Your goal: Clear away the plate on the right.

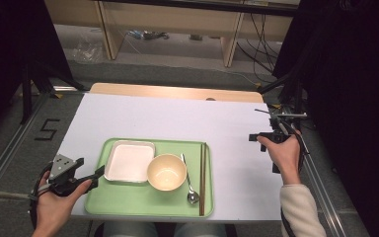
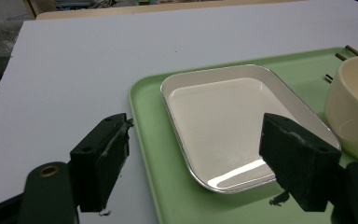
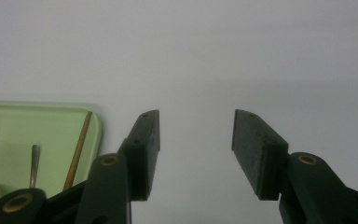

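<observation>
Overhead, the left gripper (image 1: 97, 174) sits at the left edge of the light green plastic tray (image 1: 128, 201), beside the white rectangular dish (image 1: 129, 161); the right gripper (image 1: 254, 137) waits well apart. Along the left gripper's jaws, they stand wide, straddling the tray's rim (image 2: 142, 140) and the dish's near corner (image 2: 223, 135), gripping nothing: seemingly an approach, needing closure next. The right gripper's own view shows spread, empty jaws over bare white tabletop (image 3: 261, 56).

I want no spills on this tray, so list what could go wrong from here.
1. The left hand-held gripper, open, straddles the near corner of the white dish at the tray's left edge; closing there may catch only the thin rim, and the dish could slip.
2. The bowl sits right against the dish, so lifting or sliding the dish may nudge it.
3. The spoon and chopsticks lie loose and might roll if the tray gets bumped.
</observation>
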Demonstrator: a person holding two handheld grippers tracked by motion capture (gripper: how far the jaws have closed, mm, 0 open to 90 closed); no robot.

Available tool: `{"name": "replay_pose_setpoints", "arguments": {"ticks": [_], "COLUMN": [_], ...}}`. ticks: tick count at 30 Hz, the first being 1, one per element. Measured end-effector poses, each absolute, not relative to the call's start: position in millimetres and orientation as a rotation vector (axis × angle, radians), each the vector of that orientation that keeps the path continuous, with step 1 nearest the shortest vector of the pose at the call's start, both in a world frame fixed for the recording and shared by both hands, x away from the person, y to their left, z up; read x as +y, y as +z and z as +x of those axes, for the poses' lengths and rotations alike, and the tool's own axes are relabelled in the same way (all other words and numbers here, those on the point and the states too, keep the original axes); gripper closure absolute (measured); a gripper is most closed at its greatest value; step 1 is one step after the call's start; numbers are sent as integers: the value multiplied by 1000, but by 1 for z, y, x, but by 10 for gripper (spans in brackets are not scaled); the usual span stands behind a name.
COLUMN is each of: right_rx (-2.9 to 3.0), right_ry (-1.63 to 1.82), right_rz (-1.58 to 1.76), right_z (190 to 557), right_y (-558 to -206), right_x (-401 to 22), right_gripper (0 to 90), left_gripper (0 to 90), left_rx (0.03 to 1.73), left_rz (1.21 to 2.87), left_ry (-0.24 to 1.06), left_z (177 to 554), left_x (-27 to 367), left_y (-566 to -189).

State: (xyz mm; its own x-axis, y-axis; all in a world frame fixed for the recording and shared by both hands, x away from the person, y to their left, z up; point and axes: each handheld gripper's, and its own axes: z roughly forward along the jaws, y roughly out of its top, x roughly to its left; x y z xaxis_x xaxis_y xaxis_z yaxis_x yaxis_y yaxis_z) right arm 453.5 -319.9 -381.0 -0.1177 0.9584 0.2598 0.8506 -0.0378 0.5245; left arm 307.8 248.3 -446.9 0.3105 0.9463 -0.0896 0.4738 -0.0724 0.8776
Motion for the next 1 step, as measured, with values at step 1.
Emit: {"name": "replay_pose_setpoints", "arguments": {"ticks": [1], "right_rx": [2016], "right_ry": [891], "right_rz": [1974], "right_z": [454], "right_y": [-381], "right_x": [-319], "right_gripper": [525], "left_gripper": [239], "left_rx": [1299], "left_rz": [1696], "left_ry": [676], "left_z": [308], "left_x": [249], "left_y": [-447]}}
